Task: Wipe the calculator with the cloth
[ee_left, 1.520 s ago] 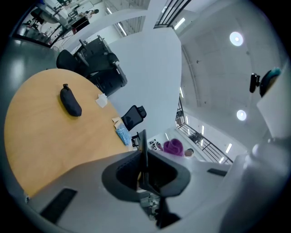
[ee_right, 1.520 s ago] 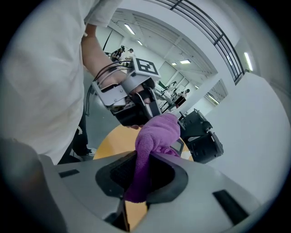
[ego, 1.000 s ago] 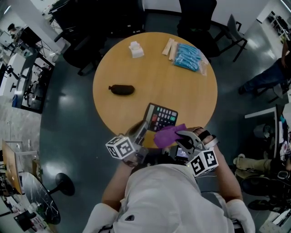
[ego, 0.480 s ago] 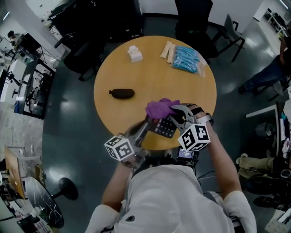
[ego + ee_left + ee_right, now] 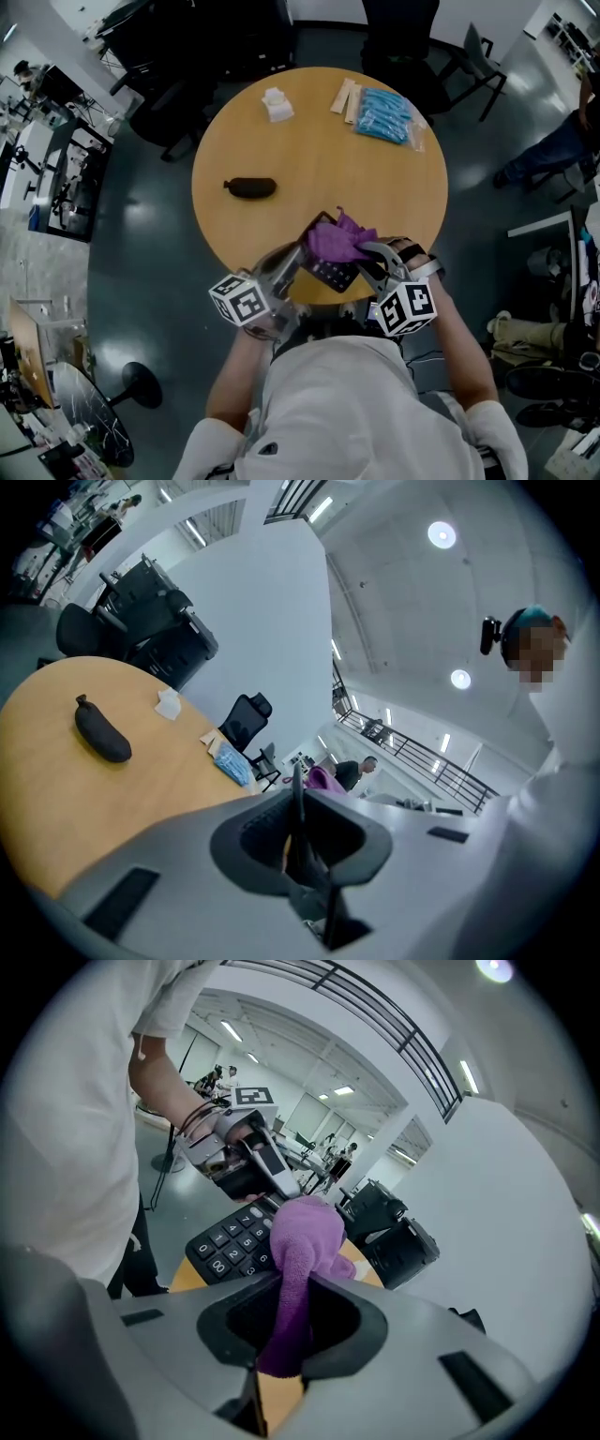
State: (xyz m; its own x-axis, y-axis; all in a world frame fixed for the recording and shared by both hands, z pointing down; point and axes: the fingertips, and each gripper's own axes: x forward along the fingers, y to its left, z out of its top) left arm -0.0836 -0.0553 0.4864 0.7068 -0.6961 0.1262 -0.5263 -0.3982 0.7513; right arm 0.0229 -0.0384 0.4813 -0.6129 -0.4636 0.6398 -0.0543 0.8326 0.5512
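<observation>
Since a second ago the purple cloth (image 5: 337, 239) has swept from the near right side of the calculator (image 5: 330, 273) up across its keys. The calculator is tilted above the table's (image 5: 281, 131) near edge, its edge pinched in the left gripper's (image 5: 300, 258) narrow jaws. The right gripper (image 5: 367, 255) clamps the cloth against the keypad

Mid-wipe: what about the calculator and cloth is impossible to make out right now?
- Head view: the cloth covers most keys of the calculator.
- Left gripper view: the calculator shows only edge-on between the jaws, so its face is out of sight.
- Right gripper view: the cloth hides the farther keys, and any smudges are too small to tell.
</observation>
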